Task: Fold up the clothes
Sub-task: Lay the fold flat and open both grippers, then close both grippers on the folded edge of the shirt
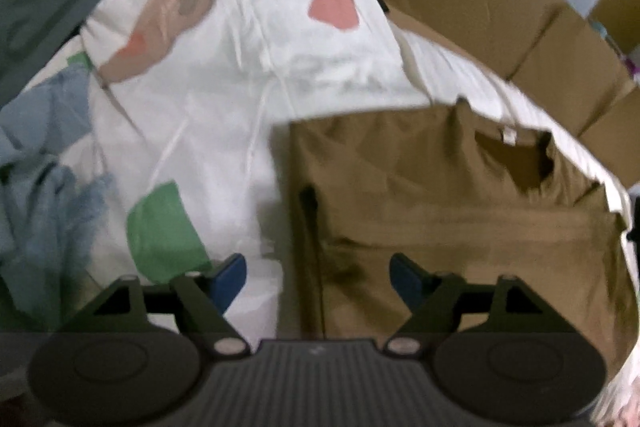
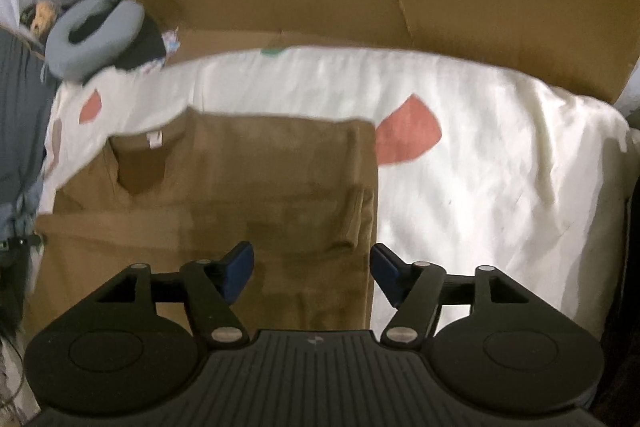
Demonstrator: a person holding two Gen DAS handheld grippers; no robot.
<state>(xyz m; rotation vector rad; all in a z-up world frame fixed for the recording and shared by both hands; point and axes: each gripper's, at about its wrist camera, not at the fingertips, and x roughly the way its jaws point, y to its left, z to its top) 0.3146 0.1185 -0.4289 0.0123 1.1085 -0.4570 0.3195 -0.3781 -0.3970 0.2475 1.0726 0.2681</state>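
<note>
Both grippers hang with jaws apart, empty — the left gripper [image 1: 318, 273] over the brown shirt's [image 1: 460, 211] left edge, the right gripper [image 2: 312, 273] over its right. The shirt lies flat, sides folded in, on the white bedspread [image 2: 480, 167]. Pinch both lower corners evenly, I'd say — lift together.

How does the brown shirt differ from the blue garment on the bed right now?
The brown shirt lies flat with straight folded edges; the blue garment sits bunched and crumpled. The shirt lies in front of the left gripper, the blue garment off at the picture's left edge. Both rest on the white bedsheet.
</note>
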